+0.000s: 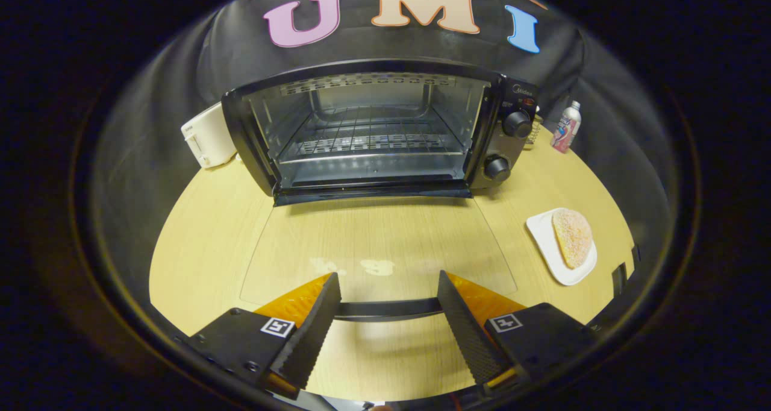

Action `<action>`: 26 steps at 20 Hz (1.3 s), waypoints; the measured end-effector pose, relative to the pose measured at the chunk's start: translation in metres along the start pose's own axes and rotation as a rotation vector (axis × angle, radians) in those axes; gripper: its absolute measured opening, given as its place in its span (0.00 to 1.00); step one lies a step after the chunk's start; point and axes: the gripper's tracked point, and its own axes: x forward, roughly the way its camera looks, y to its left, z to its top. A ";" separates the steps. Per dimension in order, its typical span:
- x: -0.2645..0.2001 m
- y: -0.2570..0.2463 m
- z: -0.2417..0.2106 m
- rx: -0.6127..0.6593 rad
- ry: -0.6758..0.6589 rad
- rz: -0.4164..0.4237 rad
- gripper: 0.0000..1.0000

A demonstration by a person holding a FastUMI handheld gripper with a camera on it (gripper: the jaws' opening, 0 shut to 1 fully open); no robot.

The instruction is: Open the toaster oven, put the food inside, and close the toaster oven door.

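Note:
The black toaster oven (373,128) stands open at the back of the wooden table, its wire rack (367,137) bare. Its glass door (379,242) lies folded down flat towards me, and the table shows through it. The door's dark handle bar (388,308) runs crosswise between the fingers. My gripper (388,277) is open, its fingers spread wide over the door's near edge and not pressing on the bar. A round sugared pastry (572,237) lies on a white plate (542,230), to the right of the door and beyond the right finger.
A white appliance (208,137) stands against the oven's left side. A small bottle (567,128) stands to the right behind the oven. Two knobs (517,123) sit on the oven's right panel. Bare tabletop (205,242) lies left of the door.

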 end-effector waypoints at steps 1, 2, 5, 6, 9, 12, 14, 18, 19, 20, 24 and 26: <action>-0.001 -0.001 0.002 -0.001 -0.002 0.003 1.00; -0.003 -0.004 0.009 -0.002 -0.017 0.009 1.00; -0.012 -0.024 0.038 0.001 -0.087 -0.012 0.99; -0.013 -0.037 0.048 0.005 -0.102 -0.037 0.99; -0.017 -0.082 0.073 0.030 -0.145 -0.121 0.99; -0.014 -0.127 0.086 0.057 -0.153 -0.197 0.99; -0.013 -0.155 0.090 0.073 -0.146 -0.248 0.99; -0.006 -0.206 0.084 0.141 -0.108 -0.335 0.99; -0.004 -0.217 0.081 0.159 -0.098 -0.353 0.99; -0.002 -0.229 0.078 0.173 -0.087 -0.371 0.99; 0.009 -0.263 0.063 0.215 -0.047 -0.412 1.00; 0.017 -0.274 0.052 0.237 -0.020 -0.422 0.99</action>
